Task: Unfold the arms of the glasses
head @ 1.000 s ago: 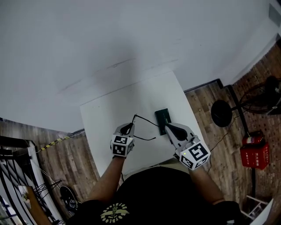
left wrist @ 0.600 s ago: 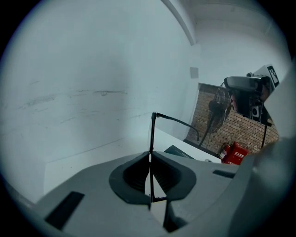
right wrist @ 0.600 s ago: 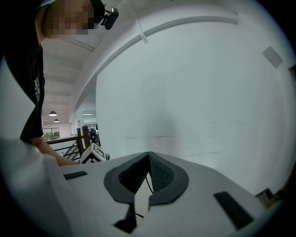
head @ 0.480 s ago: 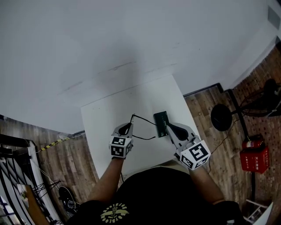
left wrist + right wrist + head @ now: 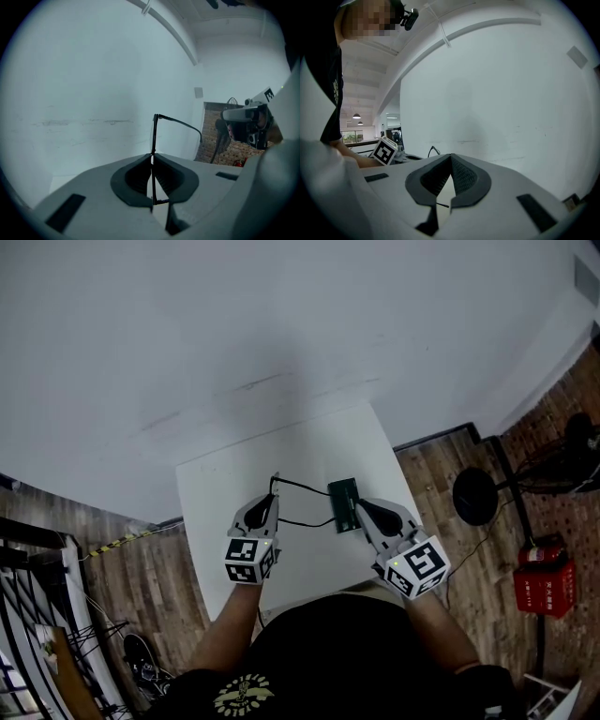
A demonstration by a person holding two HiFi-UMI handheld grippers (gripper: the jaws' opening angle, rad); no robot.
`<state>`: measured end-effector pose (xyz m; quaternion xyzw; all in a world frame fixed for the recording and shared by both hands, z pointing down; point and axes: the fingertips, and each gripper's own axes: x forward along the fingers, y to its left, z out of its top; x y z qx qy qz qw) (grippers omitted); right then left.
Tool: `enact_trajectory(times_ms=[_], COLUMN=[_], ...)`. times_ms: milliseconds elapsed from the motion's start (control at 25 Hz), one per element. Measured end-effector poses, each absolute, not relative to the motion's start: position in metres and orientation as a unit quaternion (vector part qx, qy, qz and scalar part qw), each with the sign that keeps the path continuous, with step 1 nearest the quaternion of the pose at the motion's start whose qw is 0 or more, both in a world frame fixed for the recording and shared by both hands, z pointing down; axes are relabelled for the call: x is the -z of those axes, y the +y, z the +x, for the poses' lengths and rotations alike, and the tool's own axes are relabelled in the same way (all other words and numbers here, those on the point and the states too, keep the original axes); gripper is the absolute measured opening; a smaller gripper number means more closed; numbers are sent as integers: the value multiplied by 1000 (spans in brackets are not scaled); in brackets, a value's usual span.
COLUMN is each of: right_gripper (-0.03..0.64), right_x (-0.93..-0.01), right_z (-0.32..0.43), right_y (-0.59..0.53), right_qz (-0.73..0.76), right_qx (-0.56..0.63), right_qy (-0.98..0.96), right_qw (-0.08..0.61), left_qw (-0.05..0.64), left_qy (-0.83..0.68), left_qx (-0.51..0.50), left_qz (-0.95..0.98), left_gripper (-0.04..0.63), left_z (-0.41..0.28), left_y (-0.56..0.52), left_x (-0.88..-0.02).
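**Q:** What has hold of the glasses?

**A:** The left gripper [image 5: 273,499]. Its jaws are clamped on the thin black glasses [image 5: 300,487]. In the left gripper view, a narrow upright piece of the frame is pinched between the jaws and rises past their tips.

**Q:** And the arms?

**A:** One arm leaves the top of that upright piece and sweeps toward 3 o'clock, with its curved end free in the air. From the head camera, two dark lines run from the left gripper's tips toward 3 o'clock above the white table [image 5: 300,451]. They end close to the green case [image 5: 344,504].

**Q:** Where is the right gripper [image 5: 357,508]?

**A:** At 3 o'clock of the left one, with its tips just beside the case's 3 o'clock edge. Its jaws meet at the tips. A short dark sliver shows low in the gap, too small to name. Whether it touches the glasses cannot be told.

**Q:** And the setting?

**A:** The case lies flat on the table between the two grippers, its long side running 12 to 6. A white wall [image 5: 281,324] stands at the table's 12 o'clock side, and wood floor [image 5: 141,577] shows at 9 and 3.
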<state>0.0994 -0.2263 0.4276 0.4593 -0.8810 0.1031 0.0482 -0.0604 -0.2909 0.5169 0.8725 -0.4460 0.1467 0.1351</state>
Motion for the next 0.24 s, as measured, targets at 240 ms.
enact_trajectory(times_ms=[240], right_gripper=[0], right_x=[-424], right_z=[102], right_y=[-221], right_qz=[448], right_qx=[-99], right_qy=[-887], right_qw=[45], left_qw=[104], left_qy=[-460], left_qx=[-99], left_qz=[876], left_gripper=[23], left_z=[-58], left_y=[-276], left_x=[-473])
